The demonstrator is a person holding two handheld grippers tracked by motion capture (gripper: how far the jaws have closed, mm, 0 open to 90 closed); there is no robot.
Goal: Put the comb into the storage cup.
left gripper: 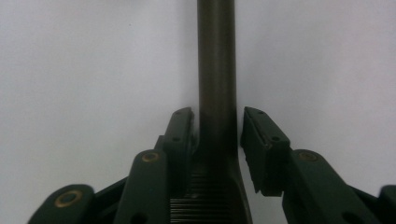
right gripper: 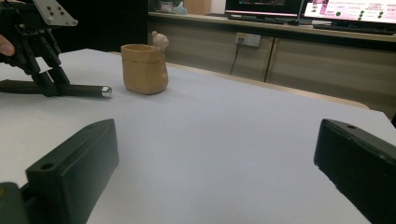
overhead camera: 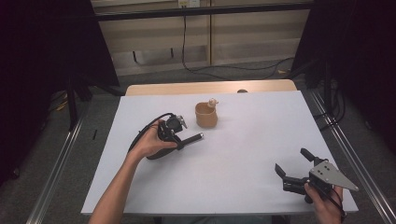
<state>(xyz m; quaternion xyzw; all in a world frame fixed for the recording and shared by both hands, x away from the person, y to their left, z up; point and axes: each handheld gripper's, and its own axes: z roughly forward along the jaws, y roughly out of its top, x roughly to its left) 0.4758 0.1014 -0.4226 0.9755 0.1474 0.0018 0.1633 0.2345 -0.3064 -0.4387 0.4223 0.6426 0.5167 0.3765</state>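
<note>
I cannot identify the dark rod [overhead camera: 189, 139] lying on the white table [overhead camera: 243, 154]; its handle end is hidden under the left hand [overhead camera: 152, 143]. The left gripper [left gripper: 217, 128] straddles it, one jaw touching, the other just clear: not clamped. Grey floor, wooden cabinets, cables and monitors [right gripper: 348, 10] beyond. A tan cup [overhead camera: 206, 115] with a small figure on its rim sits at the rod's 1 o'clock. The right gripper [overhead camera: 293, 164], at 5 o'clock, gapes wide, empty.
</note>
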